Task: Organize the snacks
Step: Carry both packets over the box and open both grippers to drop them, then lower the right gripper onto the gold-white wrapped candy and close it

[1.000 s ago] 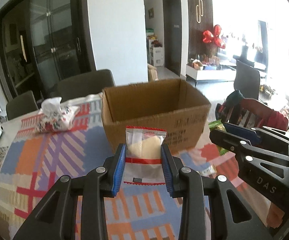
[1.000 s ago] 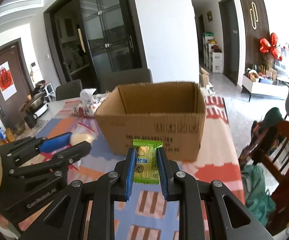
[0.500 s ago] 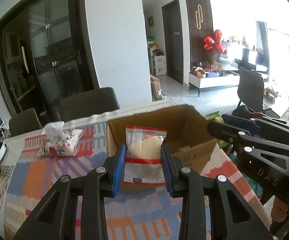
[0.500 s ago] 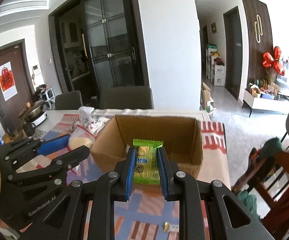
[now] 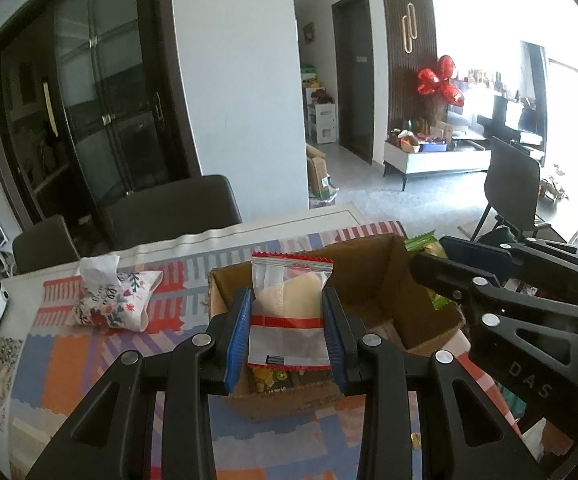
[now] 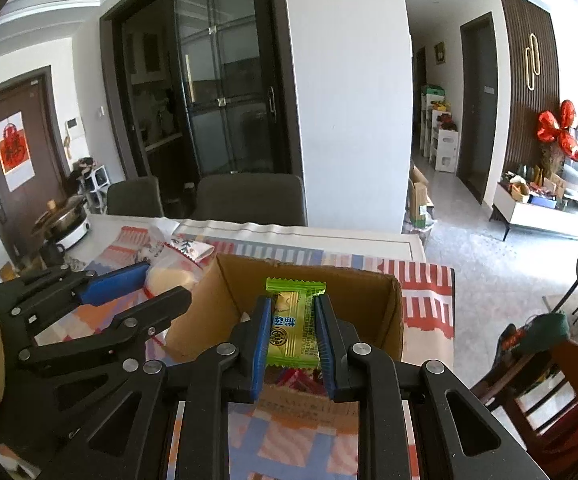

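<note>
left gripper [image 5: 287, 330] is clenched on a clear snack packet [image 5: 289, 312] with red trim and a pale cake inside – the packet is held upright between the blue pads, pinched at both side edges. the packet is held above the open cardboard box [image 5: 393, 276], over its near-left part; a few wrappers are seen on the box floor just under it, too small to be told apart.

right gripper [image 6: 292, 340] is clenched on a green snack packet [image 6: 293, 320], also upright, with its crimped top edge sticking out past the fingertips. this packet is held above the same cardboard box [image 6: 389, 312], near its front wall, and red wrappers are glimpsed inside below it.

in the left wrist view the right gripper [image 5: 435, 270] is seen at the right, beside the box's far-right corner, with the green packet partly hidden behind its finger. in the right wrist view the left gripper [image 6: 161, 280] is seen at the left, beside the box, with the pale cake packet in it.

the box is set on a patterned tablecloth [image 5: 69, 364] – orange, blue and red stripes. a floral tissue pouch [image 5: 117, 300] is laid on the cloth left of the box, apart from it. dark chairs [image 6: 249, 200] are stood at the far table edge.
</note>
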`<control>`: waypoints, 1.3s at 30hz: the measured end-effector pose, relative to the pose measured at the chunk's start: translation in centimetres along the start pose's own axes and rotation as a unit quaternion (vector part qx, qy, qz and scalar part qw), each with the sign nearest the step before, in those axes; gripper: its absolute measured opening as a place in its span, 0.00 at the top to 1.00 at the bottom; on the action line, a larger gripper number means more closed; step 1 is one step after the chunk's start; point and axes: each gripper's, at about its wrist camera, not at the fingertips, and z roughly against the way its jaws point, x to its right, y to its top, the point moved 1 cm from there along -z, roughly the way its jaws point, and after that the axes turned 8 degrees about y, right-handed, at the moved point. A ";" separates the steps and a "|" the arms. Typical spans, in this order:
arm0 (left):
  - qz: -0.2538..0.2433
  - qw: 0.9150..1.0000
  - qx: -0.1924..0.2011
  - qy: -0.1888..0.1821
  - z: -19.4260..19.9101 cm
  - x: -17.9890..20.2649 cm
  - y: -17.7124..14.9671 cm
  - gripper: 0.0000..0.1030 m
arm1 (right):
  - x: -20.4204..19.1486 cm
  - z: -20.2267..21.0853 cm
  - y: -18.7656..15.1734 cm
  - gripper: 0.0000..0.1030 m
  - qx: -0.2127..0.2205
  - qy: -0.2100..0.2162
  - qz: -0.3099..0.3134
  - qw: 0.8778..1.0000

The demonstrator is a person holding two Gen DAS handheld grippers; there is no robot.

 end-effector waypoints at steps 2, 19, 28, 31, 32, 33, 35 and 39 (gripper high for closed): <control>-0.001 1.000 -0.007 0.003 -0.8 0.0 0.2 0.67 | 0.3 -0.8 0.3 0.77 -0.008 -0.001 -0.001 1.000; 0.017 0.997 -0.068 0.021 -5.3 -0.7 0.1 0.58 | 2.9 -6.1 -0.3 0.75 -0.058 -0.002 -0.031 0.998; 0.019 0.999 -0.031 0.021 -0.9 -0.5 -1.7 0.47 | 2.2 -3.0 -2.1 0.56 -0.039 0.004 -0.030 0.999; 0.022 0.999 -0.017 0.019 1.0 -0.2 -2.9 0.45 | 1.5 -1.1 -3.2 0.50 -0.024 0.004 -0.023 0.999; 0.023 0.999 -0.013 0.021 1.7 -0.1 -3.4 0.45 | 1.3 -0.6 -3.5 0.50 -0.021 0.006 -0.019 1.000; 0.024 0.999 -0.011 0.020 2.2 0.0 -3.8 0.44 | 1.2 -0.1 -3.8 0.50 -0.020 0.006 -0.016 1.000; 0.026 0.999 -0.009 0.020 2.9 0.2 -4.8 0.42 | 1.0 1.0 -4.8 0.46 -0.011 0.000 -0.014 1.000; 0.024 0.999 -0.012 0.019 3.8 0.8 -6.7 0.40 | 0.5 2.5 -6.8 0.41 -0.005 -0.020 -0.002 1.000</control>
